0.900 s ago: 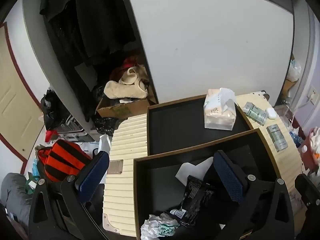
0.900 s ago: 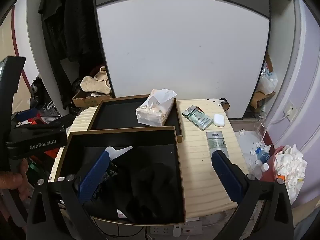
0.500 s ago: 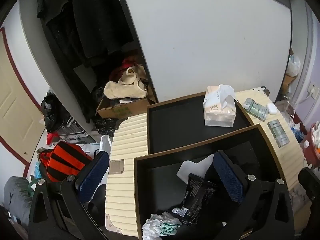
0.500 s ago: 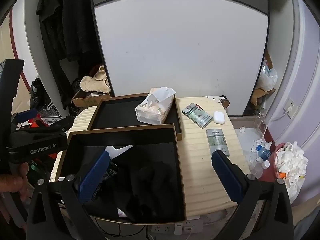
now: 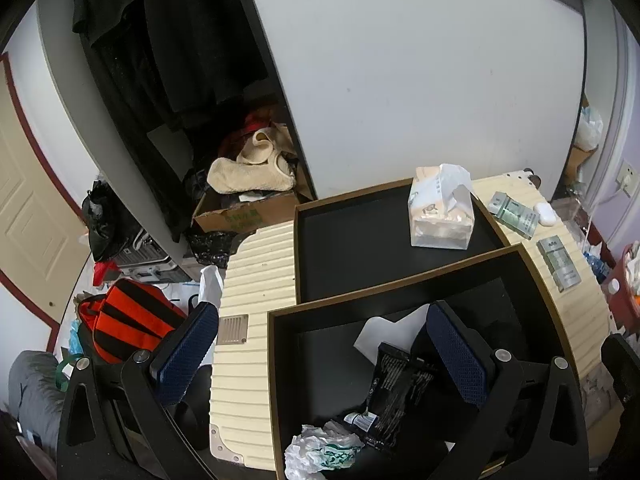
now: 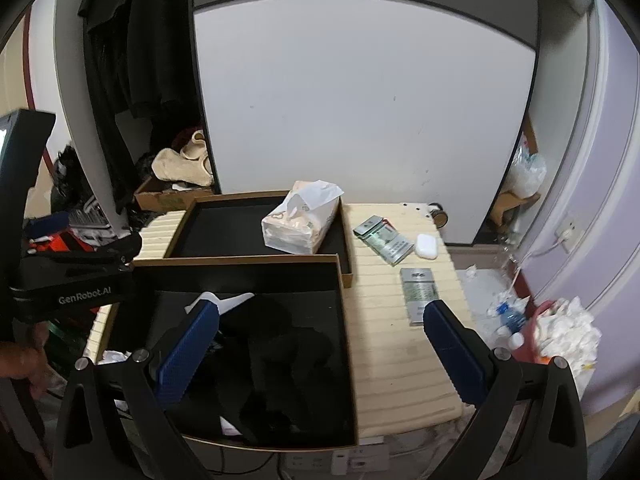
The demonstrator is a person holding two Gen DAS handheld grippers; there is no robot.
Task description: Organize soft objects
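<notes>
Two black trays sit on a cream ribbed table (image 6: pixel 384 336). The far tray (image 5: pixel 352 236) holds a soft tissue pack (image 5: pixel 440 212), which also shows in the right wrist view (image 6: pixel 302 224). The near tray (image 5: pixel 320 360) holds a black packet (image 5: pixel 390 392), a crumpled white bag (image 5: pixel 320 450), white paper (image 5: pixel 388 330) and dark cloth (image 6: pixel 276 364). My left gripper (image 5: pixel 320 356) is open and empty above the near tray's left part. My right gripper (image 6: pixel 320 356) is open and empty above that tray's right edge.
Small green-grey packs (image 6: pixel 386 238) (image 6: pixel 418 286) and a white earbud case (image 6: pixel 426 246) lie on the table's right part. An open wardrobe with clothes and a cardboard box (image 5: pixel 244 216) stands at left. A red-black bag (image 5: pixel 128 318) lies on the floor. A bin of tissues (image 6: pixel 564 330) stands at right.
Both views have shifted slightly; the scene sits a little lower and further off. Both grippers stay open and nothing on the table has moved.
</notes>
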